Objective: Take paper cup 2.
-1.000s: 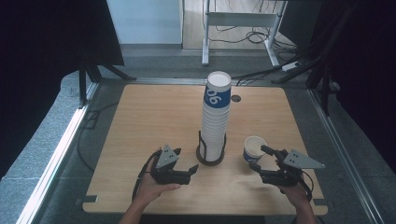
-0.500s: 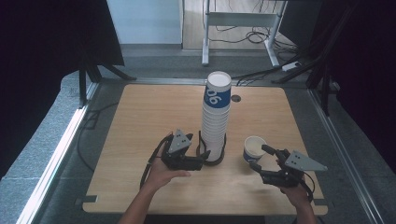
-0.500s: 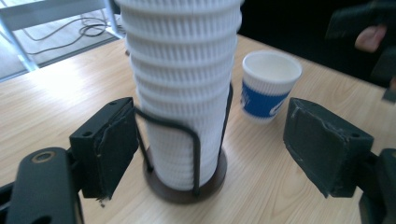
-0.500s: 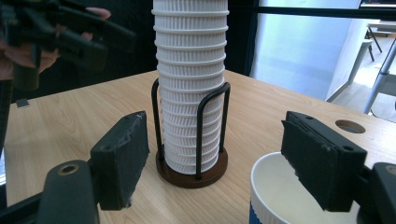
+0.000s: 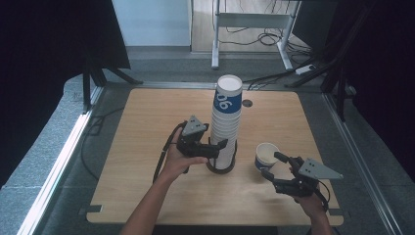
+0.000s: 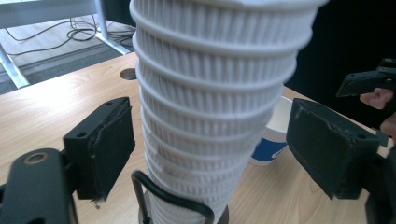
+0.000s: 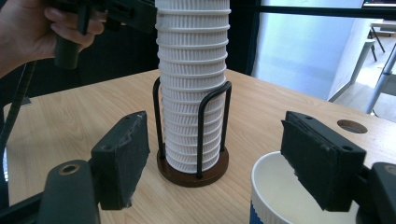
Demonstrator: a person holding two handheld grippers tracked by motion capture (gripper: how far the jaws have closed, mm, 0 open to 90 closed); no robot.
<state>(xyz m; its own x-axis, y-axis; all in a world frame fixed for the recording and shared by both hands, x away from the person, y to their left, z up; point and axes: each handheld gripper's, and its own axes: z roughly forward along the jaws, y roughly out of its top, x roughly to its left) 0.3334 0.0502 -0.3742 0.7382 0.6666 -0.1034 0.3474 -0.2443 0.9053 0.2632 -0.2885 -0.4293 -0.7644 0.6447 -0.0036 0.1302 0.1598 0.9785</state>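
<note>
The table (image 5: 147,127) lies bare toward its left edge; the cup stack (image 5: 226,122) stands mid-table in a wire holder (image 5: 221,166); the left gripper (image 5: 220,148), jaws just opening, straddles it untouched; the right gripper (image 5: 274,165) gapes around a single cup (image 5: 266,155).

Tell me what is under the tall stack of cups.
The stack of cups stands on a round dark base with black wire uprights rising beside it. The base rests on the wooden table. The base's middle is covered by the bottom cup.
</note>
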